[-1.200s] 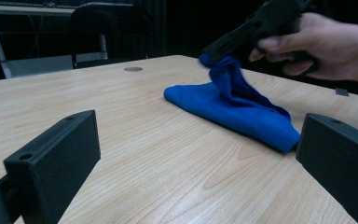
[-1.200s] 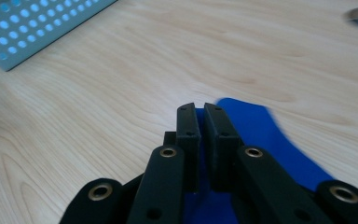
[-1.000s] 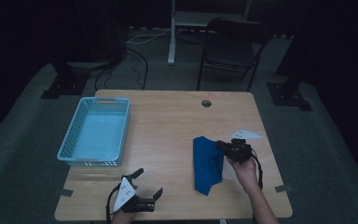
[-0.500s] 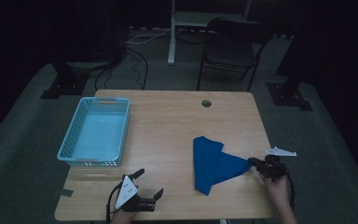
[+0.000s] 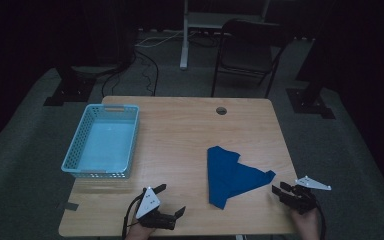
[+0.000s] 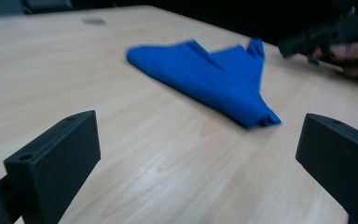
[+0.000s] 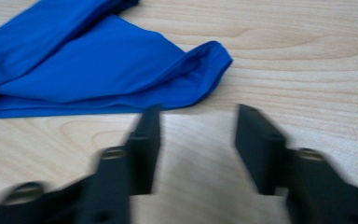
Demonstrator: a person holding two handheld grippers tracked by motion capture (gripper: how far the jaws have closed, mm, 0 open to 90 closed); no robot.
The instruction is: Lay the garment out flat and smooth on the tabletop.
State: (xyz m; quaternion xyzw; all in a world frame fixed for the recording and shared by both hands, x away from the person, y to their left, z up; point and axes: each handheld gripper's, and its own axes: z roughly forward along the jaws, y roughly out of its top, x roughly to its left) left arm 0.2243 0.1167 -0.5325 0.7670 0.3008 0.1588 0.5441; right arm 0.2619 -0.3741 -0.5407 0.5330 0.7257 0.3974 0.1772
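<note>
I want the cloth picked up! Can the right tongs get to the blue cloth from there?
Probably yes. The right tongs sit open just beside the blue cloth, pointing at its nearest corner, with bare table between them and nothing in the way.

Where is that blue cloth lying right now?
In the high view, the blue cloth lies on the table's right half, its pointed corner just short of the right gripper, far from the basket.

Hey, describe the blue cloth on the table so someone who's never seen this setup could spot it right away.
Start at the wooden table. On its right half, toward the near edge, lies the blue cloth, folded flat with one corner pointing at the right gripper. It's dark blue and soft, unlike the pale blue plastic basket at the left.
</note>
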